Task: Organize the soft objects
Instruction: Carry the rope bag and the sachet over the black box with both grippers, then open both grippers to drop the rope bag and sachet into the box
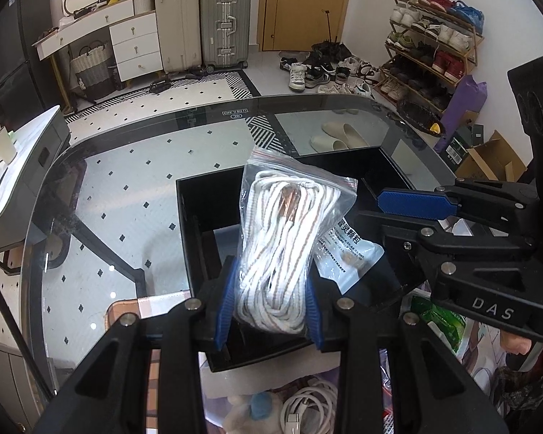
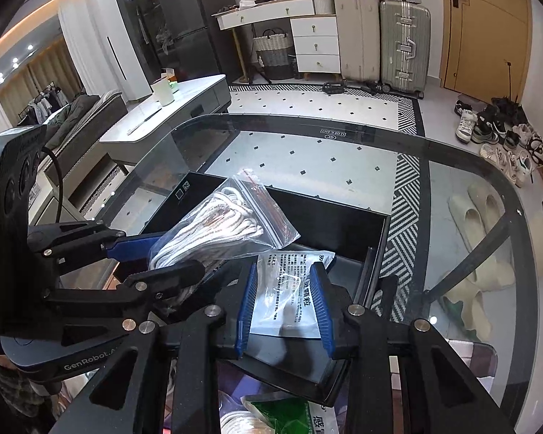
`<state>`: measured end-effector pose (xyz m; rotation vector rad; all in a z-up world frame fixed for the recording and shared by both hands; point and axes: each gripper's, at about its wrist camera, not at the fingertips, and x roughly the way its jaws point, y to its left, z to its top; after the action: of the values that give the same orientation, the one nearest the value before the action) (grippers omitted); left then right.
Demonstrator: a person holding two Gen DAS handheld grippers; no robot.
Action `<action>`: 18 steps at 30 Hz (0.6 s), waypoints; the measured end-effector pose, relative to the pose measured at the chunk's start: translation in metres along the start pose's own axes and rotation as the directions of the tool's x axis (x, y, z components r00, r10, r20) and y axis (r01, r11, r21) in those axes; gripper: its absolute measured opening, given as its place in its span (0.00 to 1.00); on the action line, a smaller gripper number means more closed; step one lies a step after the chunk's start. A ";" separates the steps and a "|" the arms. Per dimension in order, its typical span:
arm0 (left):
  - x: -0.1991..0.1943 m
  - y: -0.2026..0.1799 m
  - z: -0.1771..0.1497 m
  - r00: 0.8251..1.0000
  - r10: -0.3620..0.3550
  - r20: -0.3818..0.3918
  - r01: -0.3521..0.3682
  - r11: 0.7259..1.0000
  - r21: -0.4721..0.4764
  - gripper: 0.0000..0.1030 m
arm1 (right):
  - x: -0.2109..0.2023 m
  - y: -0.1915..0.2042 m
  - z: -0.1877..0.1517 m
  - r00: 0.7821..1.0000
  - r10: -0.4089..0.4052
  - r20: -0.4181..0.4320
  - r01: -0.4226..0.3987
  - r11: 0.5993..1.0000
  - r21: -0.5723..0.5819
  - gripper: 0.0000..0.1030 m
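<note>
My left gripper (image 1: 269, 303) is shut on a clear zip bag of white rope (image 1: 284, 238) and holds it over the open black box (image 1: 206, 199) on the glass table. The bag also shows in the right wrist view (image 2: 221, 228). A white sachet with printed text (image 2: 289, 296) lies in the box. My right gripper (image 2: 284, 311) stands over the box with a blue finger on each side of the sachet; I cannot tell whether the pads press it. It shows at the right of the left wrist view (image 1: 416, 204).
The glass table's (image 1: 126, 181) rim curves round the far side. Near me lie a coiled white cable (image 1: 307, 408), a green packet (image 2: 286, 412) and a blue soft toy (image 1: 260, 405). A grey side table (image 2: 163, 115) stands to the left.
</note>
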<state>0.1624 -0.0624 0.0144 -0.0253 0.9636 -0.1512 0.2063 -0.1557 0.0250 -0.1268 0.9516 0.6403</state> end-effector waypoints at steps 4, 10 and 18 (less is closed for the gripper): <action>-0.003 -0.001 0.000 1.000 0.014 0.000 -0.014 1.000 0.007 0.34 | -0.005 -0.001 -0.006 1.000 0.000 -0.004 0.000 1.000 0.003 0.31; -0.012 -0.003 -0.002 1.000 0.000 0.001 0.000 1.000 0.009 0.48 | -0.018 -0.002 -0.011 1.000 0.001 0.006 -0.002 1.000 0.016 0.31; -0.028 -0.005 -0.006 1.000 -0.004 0.011 0.004 1.000 0.012 0.61 | -0.038 -0.001 -0.016 1.000 0.005 0.017 -0.005 1.000 0.030 0.38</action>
<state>0.1413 -0.0629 0.0342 -0.0170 0.9517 -0.1605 0.1797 -0.1802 0.0451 -0.0925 0.9447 0.6306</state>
